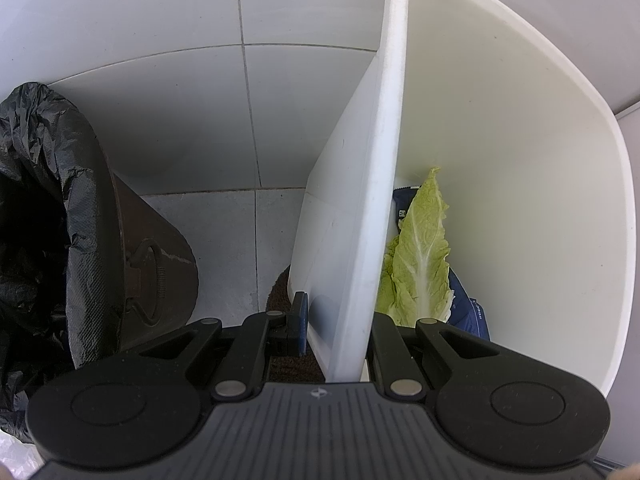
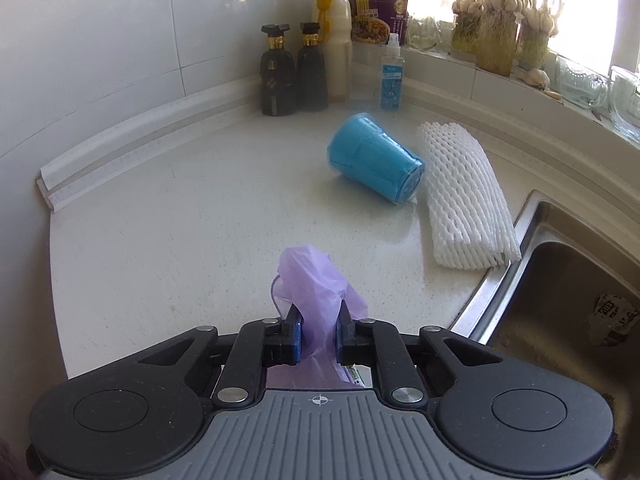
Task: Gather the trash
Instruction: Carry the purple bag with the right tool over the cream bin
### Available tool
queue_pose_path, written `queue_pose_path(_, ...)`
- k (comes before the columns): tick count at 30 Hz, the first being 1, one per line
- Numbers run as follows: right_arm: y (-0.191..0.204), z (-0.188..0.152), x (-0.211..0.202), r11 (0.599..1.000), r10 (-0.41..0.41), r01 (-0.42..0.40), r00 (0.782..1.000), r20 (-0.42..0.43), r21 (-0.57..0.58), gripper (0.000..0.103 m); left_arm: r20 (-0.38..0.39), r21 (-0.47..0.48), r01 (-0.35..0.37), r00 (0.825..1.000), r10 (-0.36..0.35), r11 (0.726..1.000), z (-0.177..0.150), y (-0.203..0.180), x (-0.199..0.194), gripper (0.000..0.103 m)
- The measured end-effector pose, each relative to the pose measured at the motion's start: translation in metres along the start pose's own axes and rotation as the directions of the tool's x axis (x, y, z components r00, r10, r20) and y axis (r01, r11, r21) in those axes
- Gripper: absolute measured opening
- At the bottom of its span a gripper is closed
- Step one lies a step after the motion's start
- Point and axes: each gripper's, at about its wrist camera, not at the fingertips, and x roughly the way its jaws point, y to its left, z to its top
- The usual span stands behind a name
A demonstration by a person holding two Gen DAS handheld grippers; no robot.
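a speckled white table runs to a tiled wall and a steel sink. on it lie a blue cup and white foam netting. right gripper fingers pinch a purple plastic bag. left gripper fingers clamp the white bin wall; a cabbage leaf lies inside.

Daylight glare from window | left view dim, shadowed | fisheye bending, dark corners | sharp

My worktop: blue cup on its side, centre; foam netting at 3 o'clock; bottles at 12.
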Motion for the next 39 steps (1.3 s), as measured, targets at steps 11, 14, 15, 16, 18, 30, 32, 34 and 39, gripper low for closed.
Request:
queue_pose_path(11,0.029,0.005,-0.013,0.998,0.045,-0.044,0.998,0.035,-0.053,0.011,0.0,0.0,0.0,1.0,0.0,1.0,0.0,0.0,0.0,0.01)
queue_pose_path(14,0.04,0.007,-0.016,0.995,0.07,-0.067,0.997,0.04,-0.072,0.011,0.0,0.0,0.0,1.0,0.0,1.0,0.0,0.0,0.0,0.01)
queue_pose_path(15,0.046,0.007,-0.018,0.994,0.078,-0.075,0.996,0.042,-0.08,0.011,0.0,0.0,0.0,1.0,0.0,1.0,0.0,0.0,0.0,0.01)
queue_pose_path(16,0.051,0.007,-0.018,0.992,0.088,-0.084,0.995,0.042,-0.09,0.011,0.0,0.0,0.0,1.0,0.0,1.0,0.0,0.0,0.0,0.01)
queue_pose_path(18,0.061,0.008,-0.019,0.989,0.109,-0.104,0.993,0.042,-0.109,0.011,0.0,0.0,0.0,1.0,0.0,1.0,0.0,0.0,0.0,0.01)
queue_pose_path(30,0.141,-0.001,-0.018,0.935,0.259,-0.251,0.966,0.002,-0.25,0.011,0.0,-0.001,0.001,1.0,-0.001,1.0,0.0,0.0,0.0,0.01)
queue_pose_path(32,0.153,-0.004,-0.019,0.922,0.284,-0.276,0.959,-0.01,-0.27,0.011,0.0,-0.004,0.003,1.0,-0.003,1.0,0.0,0.0,0.0,0.01)
queue_pose_path(34,0.165,-0.006,-0.019,0.91,0.305,-0.298,0.952,-0.021,-0.288,0.012,0.0,-0.006,0.003,1.0,-0.003,1.0,-0.001,0.0,0.0,0.01)
queue_pose_path(39,0.189,-0.012,-0.018,0.883,0.344,-0.342,0.938,-0.053,-0.323,0.012,0.0,-0.006,0.004,1.0,-0.004,1.0,-0.001,0.001,0.0,0.01)
